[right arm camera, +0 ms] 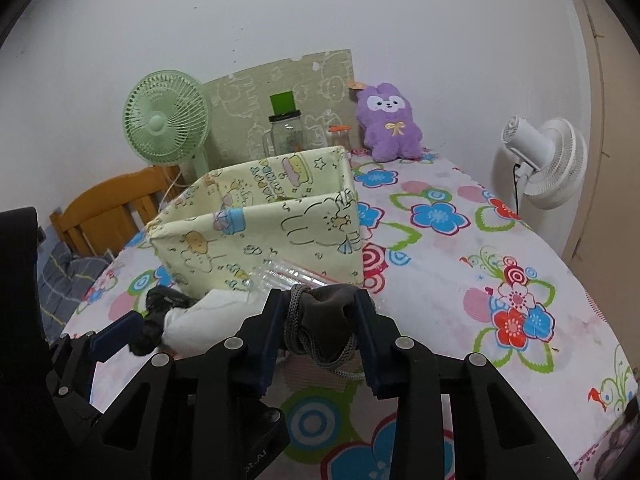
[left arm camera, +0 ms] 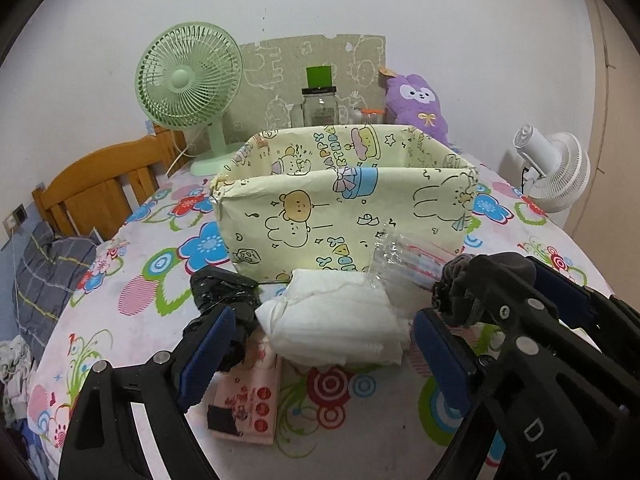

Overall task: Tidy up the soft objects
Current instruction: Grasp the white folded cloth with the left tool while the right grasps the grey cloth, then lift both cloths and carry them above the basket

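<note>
Soft things are lying bunched on the table (right arm camera: 460, 280) just in front of the fabric bin (left arm camera: 344, 216), towards the table's near edge. The right gripper (right arm camera: 320, 332) is pinching a grey knitted item (right arm camera: 324, 320) between its blue pads, clamped tight on it. The left gripper (left arm camera: 320, 344) is standing spread wide, its 2 fingers straddling a white folded cloth (left arm camera: 332, 320) without pressing on it.

To do this step well, I would say the right gripper should be lifting the grey item straight up until it is clearing the bin's front wall, then carrying it over the rim before letting go, since a loose loop is hanging below and could be snagging on the clear plastic bag (left arm camera: 400, 252) beside it.

Only the left wrist view is showing the pink packet (left arm camera: 252, 400) lying under the left finger and the black crumpled bag (left arm camera: 224, 288) in full. The right wrist view is showing more of the bin's inside, which appears to be holding nothing, and the bare floral tablecloth towards the table's right edge.
</note>
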A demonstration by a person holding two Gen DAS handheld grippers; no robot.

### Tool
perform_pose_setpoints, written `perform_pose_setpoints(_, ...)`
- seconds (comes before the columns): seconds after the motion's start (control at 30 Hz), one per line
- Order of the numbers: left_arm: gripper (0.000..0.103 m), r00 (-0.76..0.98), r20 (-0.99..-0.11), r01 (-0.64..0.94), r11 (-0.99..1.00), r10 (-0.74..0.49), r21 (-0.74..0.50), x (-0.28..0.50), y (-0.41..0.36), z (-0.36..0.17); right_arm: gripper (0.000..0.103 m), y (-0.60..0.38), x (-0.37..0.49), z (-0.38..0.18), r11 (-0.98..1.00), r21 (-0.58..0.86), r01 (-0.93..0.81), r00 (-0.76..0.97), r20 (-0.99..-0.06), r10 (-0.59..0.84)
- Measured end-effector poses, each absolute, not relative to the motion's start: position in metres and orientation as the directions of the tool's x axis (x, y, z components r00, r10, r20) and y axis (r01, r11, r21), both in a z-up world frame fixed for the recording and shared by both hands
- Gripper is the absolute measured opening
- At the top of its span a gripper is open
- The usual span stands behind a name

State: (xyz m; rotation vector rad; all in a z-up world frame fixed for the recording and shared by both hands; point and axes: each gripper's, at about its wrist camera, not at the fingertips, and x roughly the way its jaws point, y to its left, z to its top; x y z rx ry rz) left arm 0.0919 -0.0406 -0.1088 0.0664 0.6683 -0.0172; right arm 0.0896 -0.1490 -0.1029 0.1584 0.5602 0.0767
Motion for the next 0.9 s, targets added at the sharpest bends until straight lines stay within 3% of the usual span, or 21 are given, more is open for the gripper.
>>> perform_pose_setpoints(0.3, 0.091, 0.732, -0.681, 0.065, 0.998, -0.031, 0.025, 0.108, -0.040, -0.129, 0.037, -0.151, 0.103, -0.119, 0.986, 0.167, 0.028, 0.822, -0.565, 0.072)
perform_pose_setpoints(0.37, 0.080, 0.724, -0.689, 0.062, 0.998, -0.039, 0.009, 0.109, -0.038, -0.132, 0.037, -0.150, 0.103, -0.120, 0.985, 0.169, 0.031, 0.819, -0.569, 0.071)
perform_pose_setpoints(0.5, 0.070, 0.711, -0.700, 0.074, 0.997, -0.070, -0.024, 0.107, -0.036, -0.134, 0.037, -0.149, 0.102, -0.121, 0.985, 0.167, 0.030, 0.817, -0.573, 0.073)
perform_pose_setpoints(0.57, 0.061, 0.708, -0.702, 0.079, 0.996, -0.078, -0.030, 0.106, -0.036, -0.134, 0.037, -0.148, 0.102, -0.121, 0.985, 0.170, 0.031, 0.816, -0.574, 0.073)
perform_pose_setpoints(0.9, 0.039, 0.708, -0.700, 0.083, 0.995, -0.094, -0.049, 0.093, -0.035, -0.128, 0.026, -0.147, 0.092, -0.116, 0.985, 0.174, 0.020, 0.821, -0.565, 0.083)
